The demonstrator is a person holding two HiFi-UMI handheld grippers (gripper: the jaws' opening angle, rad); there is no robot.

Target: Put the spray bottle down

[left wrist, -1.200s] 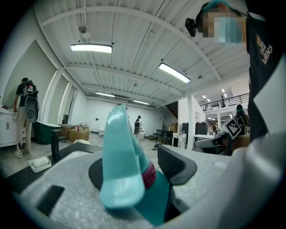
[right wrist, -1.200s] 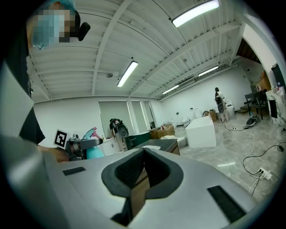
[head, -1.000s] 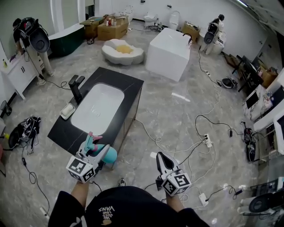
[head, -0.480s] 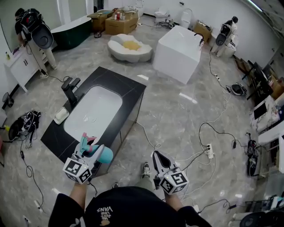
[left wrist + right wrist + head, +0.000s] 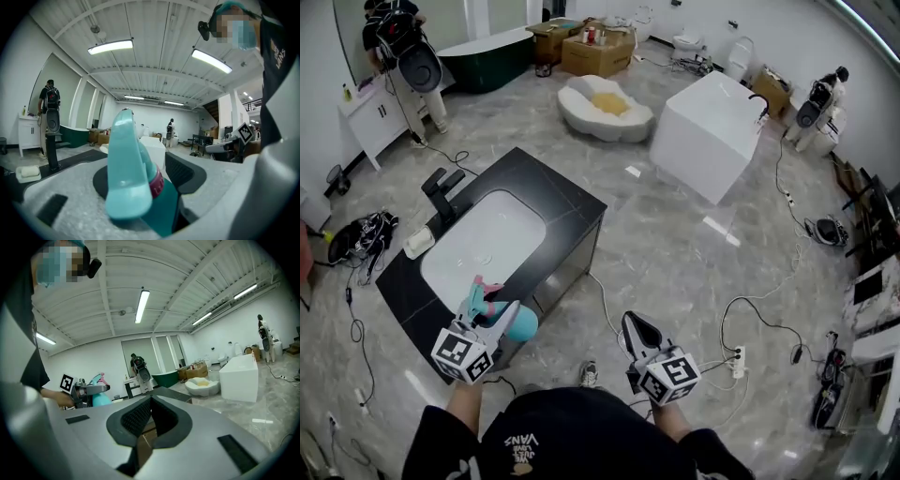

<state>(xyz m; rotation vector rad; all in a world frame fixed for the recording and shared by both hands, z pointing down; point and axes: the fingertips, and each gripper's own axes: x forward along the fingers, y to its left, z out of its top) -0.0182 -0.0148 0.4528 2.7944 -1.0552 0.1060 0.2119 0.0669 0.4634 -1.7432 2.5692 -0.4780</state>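
The spray bottle (image 5: 523, 324), teal with a dark pink collar and a pink nozzle, is held in the left gripper (image 5: 494, 319). The jaws are seen partway apart and clamped on the bottle just below its trigger head, which rises between them in the left gripper view. The bottle is carried at the near end of the black worktop (image 5: 572, 202), just short of the white basin (image 5: 483, 248) set into it. Whether the bottle's base touches the surface cannot be told. A black faucet (image 5: 442, 192) and a pale soap dish (image 5: 419, 242) are found along the basin's left side, well apart from the bottle. The right gripper (image 5: 636, 325) is held to the right of the worktop, over the grey marble floor (image 5: 675, 253). Its jaws are brought together at the tips and nothing is gripped between them
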